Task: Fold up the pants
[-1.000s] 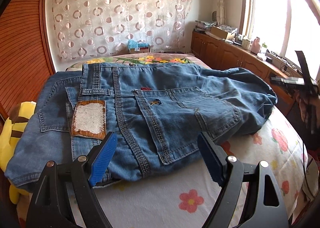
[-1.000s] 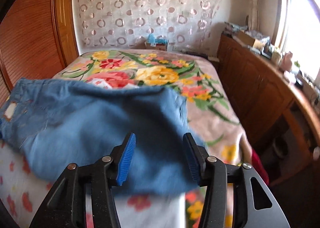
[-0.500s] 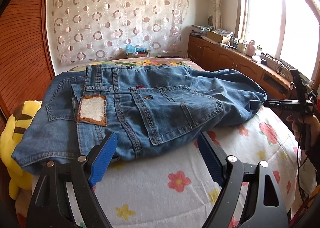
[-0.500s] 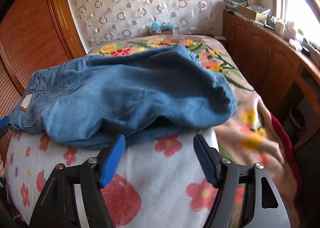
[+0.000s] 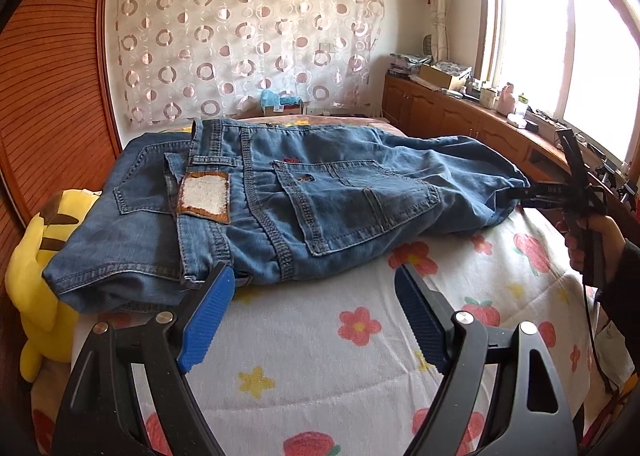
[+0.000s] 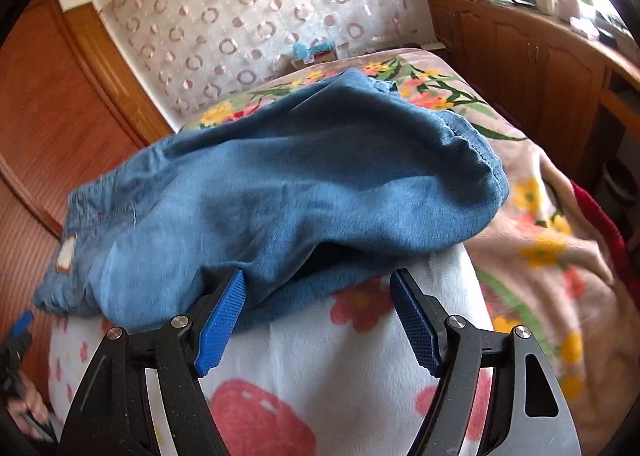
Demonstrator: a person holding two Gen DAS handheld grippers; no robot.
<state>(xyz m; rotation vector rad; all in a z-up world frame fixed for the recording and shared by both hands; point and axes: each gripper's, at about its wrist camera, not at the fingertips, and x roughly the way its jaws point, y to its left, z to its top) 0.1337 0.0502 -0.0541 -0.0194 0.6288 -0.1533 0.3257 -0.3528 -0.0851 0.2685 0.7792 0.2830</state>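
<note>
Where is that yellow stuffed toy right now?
In the left wrist view, the yellow toy sits at the bed's left edge against the wooden wall, partly under the jeans.

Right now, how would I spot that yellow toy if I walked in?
Find the bed with its flowered cover. At its edge beside the wooden wall sits a yellow plush toy, partly under the folded jeans. It alone is bright yellow with brown stripes.

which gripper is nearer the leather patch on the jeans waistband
Left. The left gripper sits just below the waistband end, close to the leather patch. The right gripper is at the jeans' folded end, far from it.
</note>
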